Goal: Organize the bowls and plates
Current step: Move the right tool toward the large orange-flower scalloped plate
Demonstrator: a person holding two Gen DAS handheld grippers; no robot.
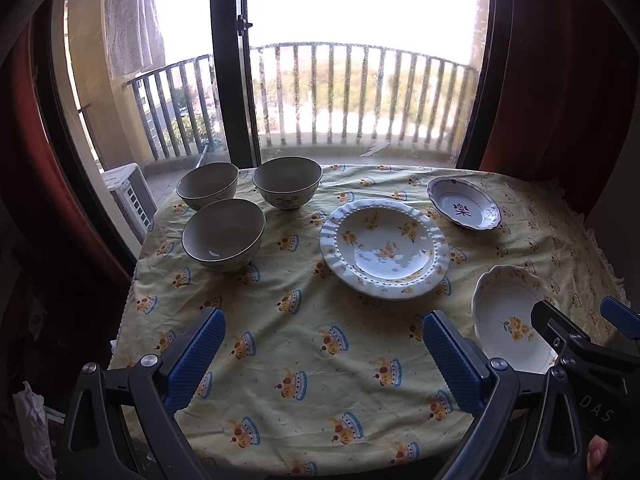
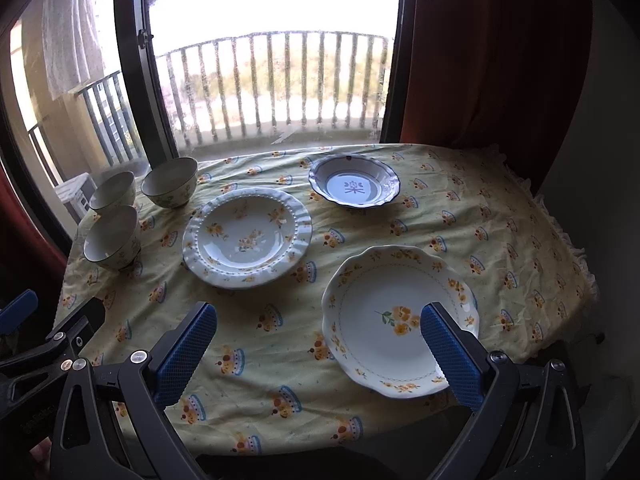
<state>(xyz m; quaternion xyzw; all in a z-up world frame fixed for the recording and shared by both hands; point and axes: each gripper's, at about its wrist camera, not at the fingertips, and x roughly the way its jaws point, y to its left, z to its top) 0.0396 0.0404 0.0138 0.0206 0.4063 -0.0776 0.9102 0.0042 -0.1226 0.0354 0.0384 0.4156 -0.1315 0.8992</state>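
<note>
Bare tablecloth (image 1: 312, 360) up front; bowls (image 1: 224, 236) far left, plates (image 1: 384, 248) right.

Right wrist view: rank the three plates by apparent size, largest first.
1. Scalloped flower plate, though nearest the camera.
2. Ribbed floral plate.
3. Blue-rimmed plate, farthest away.

My left tongs (image 1: 323, 354): black triangular arms, silver screws, blue cross-hatched pads (image 1: 195, 360). My right tongs (image 2: 319, 350) match, white "DAS" lettering at four o'clock, bare fingertip skin at five.
</note>
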